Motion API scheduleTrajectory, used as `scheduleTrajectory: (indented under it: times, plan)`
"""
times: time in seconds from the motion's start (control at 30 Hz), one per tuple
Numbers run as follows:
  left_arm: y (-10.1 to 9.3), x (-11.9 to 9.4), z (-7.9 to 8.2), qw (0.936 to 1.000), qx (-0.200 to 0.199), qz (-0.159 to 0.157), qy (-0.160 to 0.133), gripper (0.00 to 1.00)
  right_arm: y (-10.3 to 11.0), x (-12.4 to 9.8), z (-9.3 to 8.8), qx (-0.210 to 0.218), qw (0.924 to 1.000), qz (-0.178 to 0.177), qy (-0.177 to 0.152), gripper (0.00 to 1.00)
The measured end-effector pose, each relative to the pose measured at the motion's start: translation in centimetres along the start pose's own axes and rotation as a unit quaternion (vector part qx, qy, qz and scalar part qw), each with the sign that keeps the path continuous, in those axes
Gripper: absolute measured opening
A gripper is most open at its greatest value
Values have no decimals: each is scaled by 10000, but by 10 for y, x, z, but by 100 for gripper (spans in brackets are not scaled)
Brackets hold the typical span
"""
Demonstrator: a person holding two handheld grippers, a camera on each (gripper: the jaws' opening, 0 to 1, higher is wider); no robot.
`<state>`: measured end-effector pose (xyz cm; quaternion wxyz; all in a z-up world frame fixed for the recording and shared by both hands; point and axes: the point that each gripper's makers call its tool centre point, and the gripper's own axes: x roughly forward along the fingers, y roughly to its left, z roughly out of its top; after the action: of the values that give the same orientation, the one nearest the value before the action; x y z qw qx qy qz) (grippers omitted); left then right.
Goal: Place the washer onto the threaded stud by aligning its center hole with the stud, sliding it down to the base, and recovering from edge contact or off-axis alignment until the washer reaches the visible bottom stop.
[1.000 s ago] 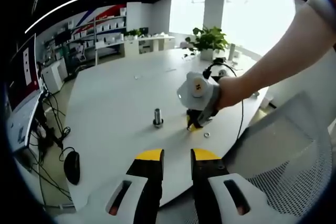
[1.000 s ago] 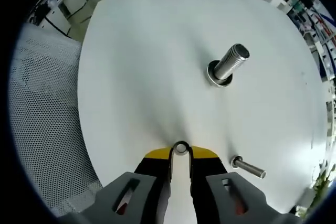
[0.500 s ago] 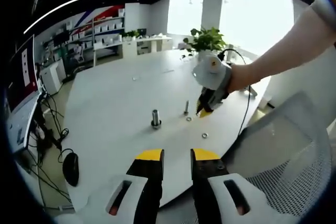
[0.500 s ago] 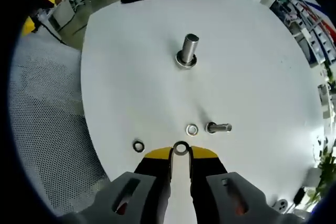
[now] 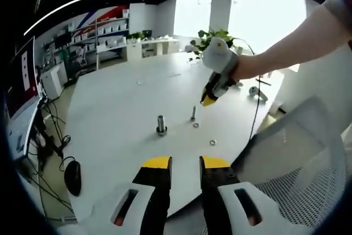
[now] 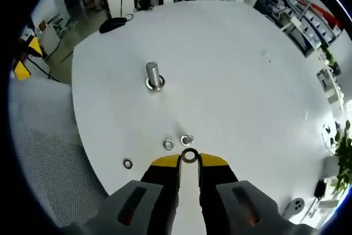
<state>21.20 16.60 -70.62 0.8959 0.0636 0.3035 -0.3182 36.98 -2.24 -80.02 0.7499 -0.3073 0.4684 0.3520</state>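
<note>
The right gripper (image 6: 189, 160) has risen well above the round table (image 6: 247, 81) since a second ago, jaws pinched on a washer (image 6: 190, 156) by its rim. Small, stiff and likely slippery, it wants an edge grip that leaves the hole free. The stud (image 6: 153, 75) stands upright, well apart below. The left gripper (image 5: 183, 163) hangs back, jaws narrow and empty, its view catching the hand (image 5: 242, 69) and spare hardware.

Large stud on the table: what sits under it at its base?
In the right gripper view, a washer-like ring circles the foot of the large stud on the white table. Whether it is loose or fixed cannot be seen.
</note>
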Motion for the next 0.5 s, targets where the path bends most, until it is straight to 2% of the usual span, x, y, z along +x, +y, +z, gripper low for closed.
scheduleTrajectory:
  times: [0.17, 0.3, 0.37, 0.5]
  plan:
    - [0, 0, -1, 10000, -4, -1, 16, 18, 1, 9, 7, -392, 9992, -8, 84, 14]
    - [1, 0, -1, 10000, -34, 19, 9, 18, 2, 11, 9, -368, 9993, -1, 115, 14]
    - [1, 0, -1, 10000, -33, 13, 19, 18, 1, 14, 5, -496, 9986, -30, 194, 14]
    - [-1, 1, -1, 9998, 158, 56, 79, 18, 1, 16, 3, -565, 9981, -12, 238, 14]
